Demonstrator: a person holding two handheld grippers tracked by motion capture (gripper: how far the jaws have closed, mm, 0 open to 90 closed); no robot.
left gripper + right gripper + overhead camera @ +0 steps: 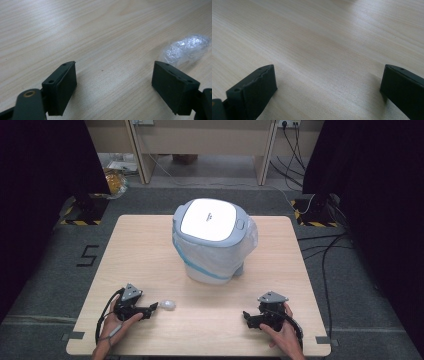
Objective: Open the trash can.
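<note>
The waste bin (212, 240) with its hanging liner stands at the middle of the table (150, 250) toward the far edge — the single tall obstacle. Bare wood lies open on both sides of it and across the whole near half. A crumpled plastic wad (168, 305) lies low just beyond the left gripper (152, 308) — passable above. Wood ahead of the right gripper (245, 316) is unobstructed.

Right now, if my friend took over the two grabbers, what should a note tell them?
Left gripper: open, holding nothing, low over the table.
Right gripper: open, holding nothing.
Crumpled plastic wad: on the table just past the left gripper's tips, off to one side, not between the jaws.
Bin: mid-table, lid closed, bag lining it.
Done: nothing picked up yet.
Left: probably grab the wad and bin it.
</note>
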